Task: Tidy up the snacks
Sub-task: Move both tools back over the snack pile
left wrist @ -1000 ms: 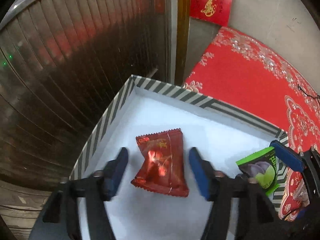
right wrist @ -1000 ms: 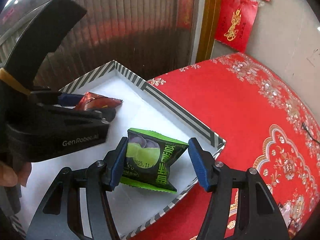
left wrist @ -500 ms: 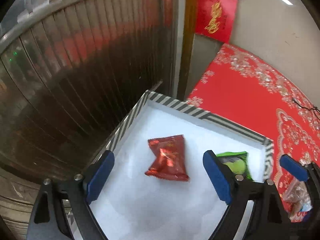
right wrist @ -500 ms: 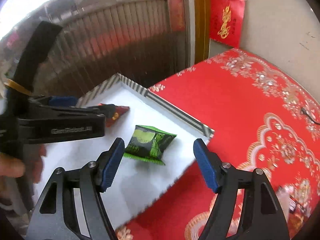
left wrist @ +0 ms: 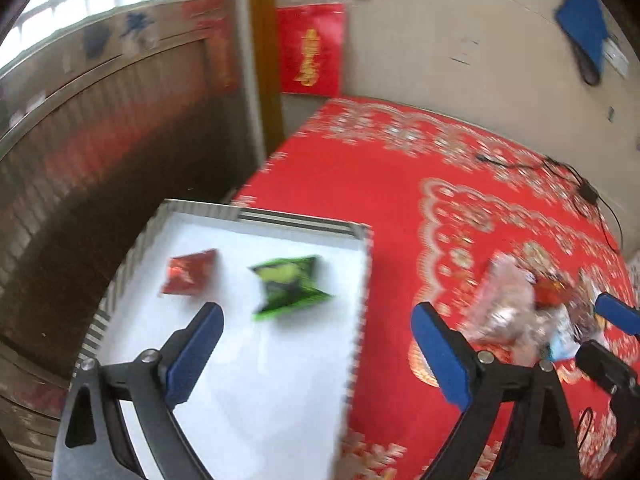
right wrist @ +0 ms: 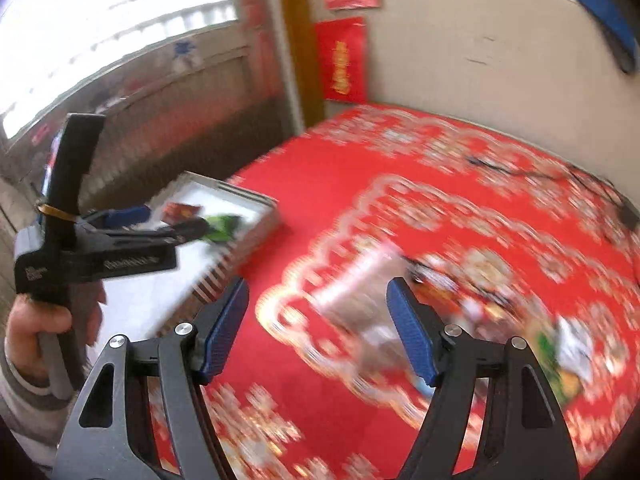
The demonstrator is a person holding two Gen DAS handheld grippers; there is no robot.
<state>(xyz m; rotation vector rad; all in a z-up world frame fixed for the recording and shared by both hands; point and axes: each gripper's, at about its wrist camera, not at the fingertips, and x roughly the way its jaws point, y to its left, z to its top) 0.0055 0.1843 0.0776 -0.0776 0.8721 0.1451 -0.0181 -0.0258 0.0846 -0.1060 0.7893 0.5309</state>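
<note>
Red snack packet (left wrist: 190, 272) and green snack packet (left wrist: 289, 285) lie side by side, apart, on the white floor of a shallow box (left wrist: 362, 280) with a striped rim; the red one sits nearer the box's left wall, the green one nearer its right. Box rests at the left edge of a red patterned tablecloth (left wrist: 380, 168). Both views blurred. Left gripper (left wrist: 316, 344) hangs over the box's near right part, jaws spread wide and having just been opening, nothing between the blue pads; one pad over the white floor, the other over the cloth. Right gripper (right wrist: 320, 328) is over the cloth beside the box, jaws partly apart, empty, having opened further a moment back. Ahead of it a loose pile of snacks (right wrist: 480, 320) on the cloth, too smeared to tell apart. A hand (right wrist: 36, 324) grips the left tool's handle. Dark cable (left wrist: 576, 184) lies at the cloth's far side.
</note>
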